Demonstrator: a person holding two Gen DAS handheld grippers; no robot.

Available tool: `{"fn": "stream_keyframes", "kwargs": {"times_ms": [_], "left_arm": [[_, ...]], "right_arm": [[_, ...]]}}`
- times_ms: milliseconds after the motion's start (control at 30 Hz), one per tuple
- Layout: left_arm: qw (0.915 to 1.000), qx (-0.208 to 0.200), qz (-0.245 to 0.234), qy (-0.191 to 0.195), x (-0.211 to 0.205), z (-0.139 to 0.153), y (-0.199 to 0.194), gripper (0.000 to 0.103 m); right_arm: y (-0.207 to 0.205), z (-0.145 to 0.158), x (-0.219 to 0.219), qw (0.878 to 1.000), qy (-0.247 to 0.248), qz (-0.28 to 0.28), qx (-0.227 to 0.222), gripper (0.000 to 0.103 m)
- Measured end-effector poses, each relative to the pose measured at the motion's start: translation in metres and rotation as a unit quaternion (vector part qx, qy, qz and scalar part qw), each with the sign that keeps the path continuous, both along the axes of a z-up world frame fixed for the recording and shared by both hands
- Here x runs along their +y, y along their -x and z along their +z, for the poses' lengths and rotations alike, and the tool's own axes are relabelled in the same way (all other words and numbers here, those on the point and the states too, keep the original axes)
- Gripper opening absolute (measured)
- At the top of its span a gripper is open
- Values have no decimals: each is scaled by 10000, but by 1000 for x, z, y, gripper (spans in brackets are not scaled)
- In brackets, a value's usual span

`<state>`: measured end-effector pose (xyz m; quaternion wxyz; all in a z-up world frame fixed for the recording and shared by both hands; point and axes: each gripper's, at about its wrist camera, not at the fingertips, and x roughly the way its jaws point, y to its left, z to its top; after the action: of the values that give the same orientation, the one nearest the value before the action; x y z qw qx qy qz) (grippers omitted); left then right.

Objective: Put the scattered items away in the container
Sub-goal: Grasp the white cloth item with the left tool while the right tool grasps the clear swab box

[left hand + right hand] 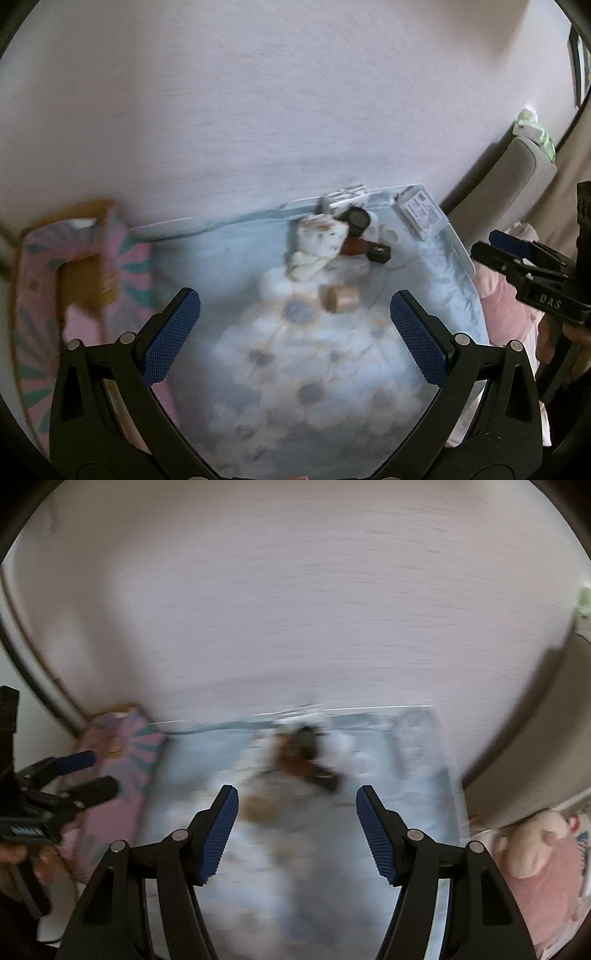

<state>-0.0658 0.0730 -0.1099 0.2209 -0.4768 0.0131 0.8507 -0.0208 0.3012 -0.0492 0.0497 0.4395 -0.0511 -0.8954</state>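
Observation:
A pale blue flowered cloth point(229, 280) lies against a white wall. On its far part sit a cream fabric piece point(317, 247), a black round item point(356, 219), a brown tube with a black end point(365, 249), a tan cylinder point(340, 298), a striped white box point(345, 195) and a labelled white packet point(421, 212). A pink patterned container point(85, 266) stands at the left. My left gripper point(295, 325) is open and empty above the cloth. My right gripper point(297, 830) is open and empty; its view is blurred. The right gripper also shows in the left wrist view point(517, 254).
A grey cushion edge point(502, 184) with a green-white pack point(532, 129) on top stands at the right. A pink soft toy point(543, 878) lies right of the cloth. The left gripper appears at the left of the right wrist view point(79, 775).

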Motion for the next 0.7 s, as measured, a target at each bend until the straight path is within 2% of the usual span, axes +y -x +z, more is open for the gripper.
{"fn": "stream_keyframes", "kwargs": {"times_ms": [167,367,433,533,633,700], "left_arm": [[9999,-10,-83,68,34,-32,30,103],[10000,3,11,96,55,-67,67,100],[9999,-69,-26,101,57,-77,74,89],[9996,-173,-73,226,64,-92,85,83],[9995,-254,-57,195,64,-100,90,81],[9994,-308,-49,157,64,-104,91,73]], "right_arm": [[24,-26,52,9996,-119,-237,58,62],[75,-57,88,9997,-186,-157,-94,62],[86,-65,92,9998,-173,-32,-113,62],[103,-75,92,9995,-219,139,-151,62],[115,-83,92,9992,-170,273,-225,62],[118,-86,89,9989,-240,336,-235,62]]}}
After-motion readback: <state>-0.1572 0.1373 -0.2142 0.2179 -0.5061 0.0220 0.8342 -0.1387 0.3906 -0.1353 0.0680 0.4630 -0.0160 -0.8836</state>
